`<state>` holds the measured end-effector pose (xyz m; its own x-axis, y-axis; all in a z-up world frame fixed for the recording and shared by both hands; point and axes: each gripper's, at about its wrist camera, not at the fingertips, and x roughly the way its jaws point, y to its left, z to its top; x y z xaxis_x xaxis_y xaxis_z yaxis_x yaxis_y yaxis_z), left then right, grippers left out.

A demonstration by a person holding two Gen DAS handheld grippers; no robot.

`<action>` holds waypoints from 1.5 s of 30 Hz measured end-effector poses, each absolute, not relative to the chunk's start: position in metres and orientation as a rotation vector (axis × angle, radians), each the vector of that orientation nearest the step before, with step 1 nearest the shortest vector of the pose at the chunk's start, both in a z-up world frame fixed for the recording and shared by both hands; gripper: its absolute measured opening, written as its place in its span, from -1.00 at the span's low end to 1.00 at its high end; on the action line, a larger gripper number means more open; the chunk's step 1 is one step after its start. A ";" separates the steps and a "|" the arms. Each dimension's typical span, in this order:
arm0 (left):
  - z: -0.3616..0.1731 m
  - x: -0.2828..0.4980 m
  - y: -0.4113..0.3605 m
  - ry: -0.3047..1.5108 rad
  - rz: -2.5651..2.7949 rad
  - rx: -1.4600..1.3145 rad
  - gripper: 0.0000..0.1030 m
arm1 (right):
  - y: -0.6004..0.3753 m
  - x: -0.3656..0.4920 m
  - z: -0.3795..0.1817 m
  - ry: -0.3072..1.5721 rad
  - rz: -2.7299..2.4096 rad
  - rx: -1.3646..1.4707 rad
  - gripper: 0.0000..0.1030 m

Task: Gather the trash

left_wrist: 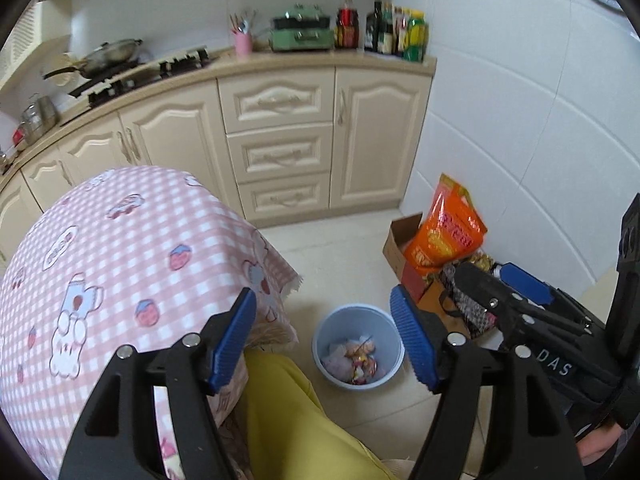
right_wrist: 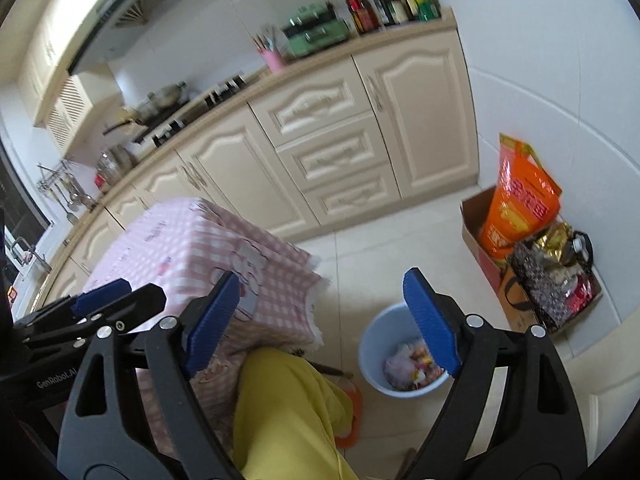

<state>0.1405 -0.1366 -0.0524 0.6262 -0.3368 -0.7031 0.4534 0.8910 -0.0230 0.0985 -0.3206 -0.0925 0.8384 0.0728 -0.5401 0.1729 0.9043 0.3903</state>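
Both the left gripper [left_wrist: 324, 338] and right gripper [right_wrist: 322, 322] are being held with jaws apart, empty; trash is lying binned in the blue bin [left_wrist: 357, 347] at 6 o'clock, so more trash is being sought.

1. Pink checked cloth [left_wrist: 132, 248] draped over a table.
2. Bottles [left_wrist: 394, 34] beside green appliance [left_wrist: 302, 30], on cream cabinets [left_wrist: 280, 140].
3. Orange bag [left_wrist: 444, 232] in cardboard box [left_wrist: 398, 248], possibly rice.

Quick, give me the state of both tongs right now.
Left tongs: open, holding nothing.
Right tongs: open, holding nothing.
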 end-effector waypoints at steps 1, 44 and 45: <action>-0.051 0.136 -0.132 0.759 -0.452 0.161 0.34 | -0.316 0.093 -0.091 0.555 -0.043 0.437 0.61; -0.011 -0.009 0.003 0.344 -0.079 -0.068 0.76 | -0.199 -0.007 -0.044 0.229 0.146 0.137 0.61; -0.013 -0.008 0.003 0.355 -0.074 -0.067 0.76 | -0.198 -0.008 -0.044 0.228 0.146 0.136 0.61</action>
<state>-0.0076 0.0035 -0.0128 0.9348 -0.0840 -0.3450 0.0604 0.9951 -0.0786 -0.0075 -0.1982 -0.0436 0.9636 0.1587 -0.2150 -0.1279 0.9803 0.1502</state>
